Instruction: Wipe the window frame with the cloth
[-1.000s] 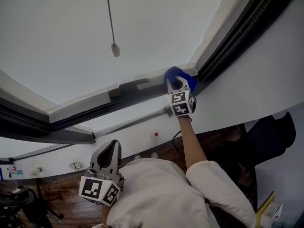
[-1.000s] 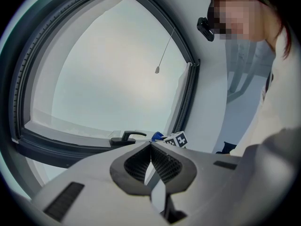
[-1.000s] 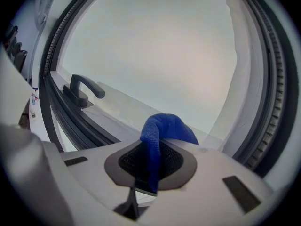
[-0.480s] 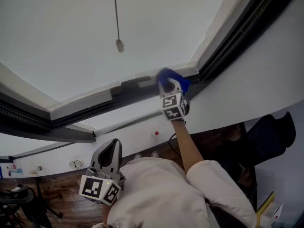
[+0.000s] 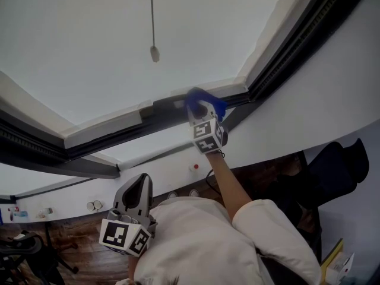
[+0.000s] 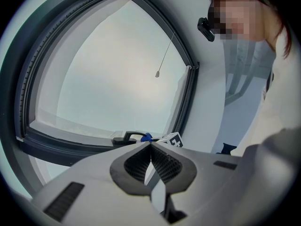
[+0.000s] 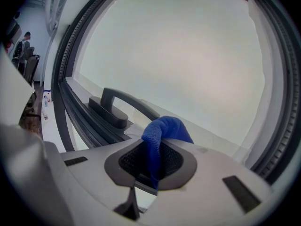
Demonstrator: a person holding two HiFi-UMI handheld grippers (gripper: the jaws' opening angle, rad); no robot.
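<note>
- The right tongs (image 7: pixel 153 163) are clamped on the cloth (image 7: pixel 162 130). A blue fold is pinched between the pads, and the rest bunches up past the tips.
- The left tongs (image 6: pixel 151 155) are closed tip to tip with nothing between them. They sit low by the person's chest, pointing at the window but well apart from it, and take no part in the wiping.
- In the head view the right arm reaches up and the cloth bunch sits against the bottom rail of the frame (image 5: pixel 107 132). It is not far from the lower right corner.
- The dark handle (image 7: pixel 109 113) is mounted on the same rail, just beside the cloth on its left.
- The step in hand looks like a wiping stroke along the bottom rail, with the cloth now at the handle.
- The next move likely calls for taking the cloth over or round the handle rather than pushing into it. After that, the cloth goes on leftward along the rail with steady pressure.
- The grip needs to hold firm, since a snag on the handle could drag the fold out of the pads.
- Much of the frame seems left to do: the long stretch of rail left of the handle, the ribbed dark channels and the side members. How clean any part is cannot be told.
- A cord (image 5: pixel 154 52) hangs in front of the pane above, well clear of the cloth.
</note>
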